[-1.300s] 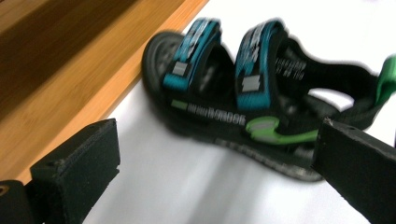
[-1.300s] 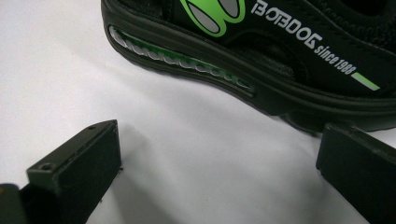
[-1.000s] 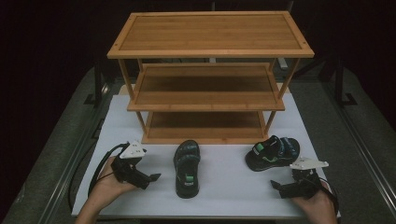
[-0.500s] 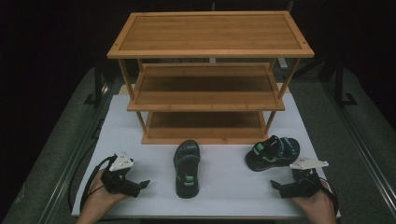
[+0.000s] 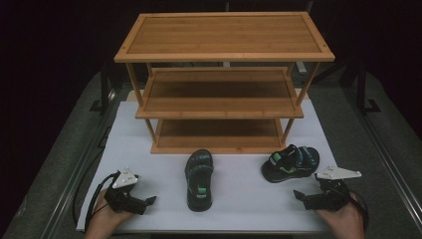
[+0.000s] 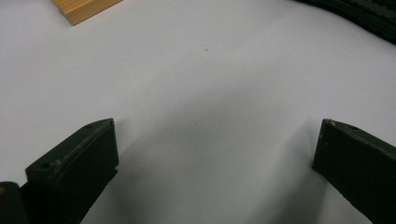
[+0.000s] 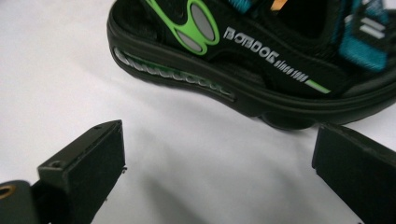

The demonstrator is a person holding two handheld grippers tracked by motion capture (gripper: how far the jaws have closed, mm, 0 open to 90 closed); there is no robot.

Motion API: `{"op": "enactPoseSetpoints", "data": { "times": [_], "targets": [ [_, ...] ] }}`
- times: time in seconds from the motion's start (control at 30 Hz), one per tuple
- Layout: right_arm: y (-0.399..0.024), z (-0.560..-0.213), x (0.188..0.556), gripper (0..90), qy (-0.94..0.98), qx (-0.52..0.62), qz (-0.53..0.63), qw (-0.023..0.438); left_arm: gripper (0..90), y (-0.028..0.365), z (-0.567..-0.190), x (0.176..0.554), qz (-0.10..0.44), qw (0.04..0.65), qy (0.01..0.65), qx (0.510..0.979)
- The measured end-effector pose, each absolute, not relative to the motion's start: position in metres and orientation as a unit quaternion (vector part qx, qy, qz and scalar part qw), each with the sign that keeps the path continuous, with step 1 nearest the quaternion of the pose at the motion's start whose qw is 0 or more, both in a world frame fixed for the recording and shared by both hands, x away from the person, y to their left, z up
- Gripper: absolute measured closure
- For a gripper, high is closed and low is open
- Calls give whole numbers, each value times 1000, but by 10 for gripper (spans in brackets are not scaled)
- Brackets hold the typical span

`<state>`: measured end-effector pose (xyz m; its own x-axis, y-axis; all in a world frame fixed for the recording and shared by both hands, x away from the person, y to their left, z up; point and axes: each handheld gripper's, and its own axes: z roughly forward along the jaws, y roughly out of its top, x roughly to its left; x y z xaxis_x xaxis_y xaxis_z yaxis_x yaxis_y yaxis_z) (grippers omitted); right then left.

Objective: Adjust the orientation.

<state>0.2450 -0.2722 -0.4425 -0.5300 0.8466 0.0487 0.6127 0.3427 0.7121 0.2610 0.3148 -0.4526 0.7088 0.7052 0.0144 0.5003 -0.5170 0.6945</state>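
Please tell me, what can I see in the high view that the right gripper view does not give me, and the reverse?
The high view alone gives the wooden three-tier rack, the middle sandal in front of it, and the left gripper. The right gripper view alone gives detail: white lettering and a green stripe on the sandal's side. Both include the right sandal, the white table, and the right gripper, jaws open, empty.
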Motion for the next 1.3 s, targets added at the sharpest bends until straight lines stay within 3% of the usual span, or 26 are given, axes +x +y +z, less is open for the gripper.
{"op": "enactPoseSetpoints", "data": {
  "times": [0.27,0.53,0.77,1.3],
  "targets": [
    [-274,-425,243,67,799,461,349,164,0,315,-453,261,148,344,352,858],
    [-270,-406,245,185,791,463,360,176,0,315,-453,261,148,344,352,858],
    [-269,-394,254,187,781,476,372,157,0,315,-453,261,148,344,353,858],
    [-265,-370,289,333,778,473,380,166,0,315,-453,261,148,345,353,857]
  ]
}}
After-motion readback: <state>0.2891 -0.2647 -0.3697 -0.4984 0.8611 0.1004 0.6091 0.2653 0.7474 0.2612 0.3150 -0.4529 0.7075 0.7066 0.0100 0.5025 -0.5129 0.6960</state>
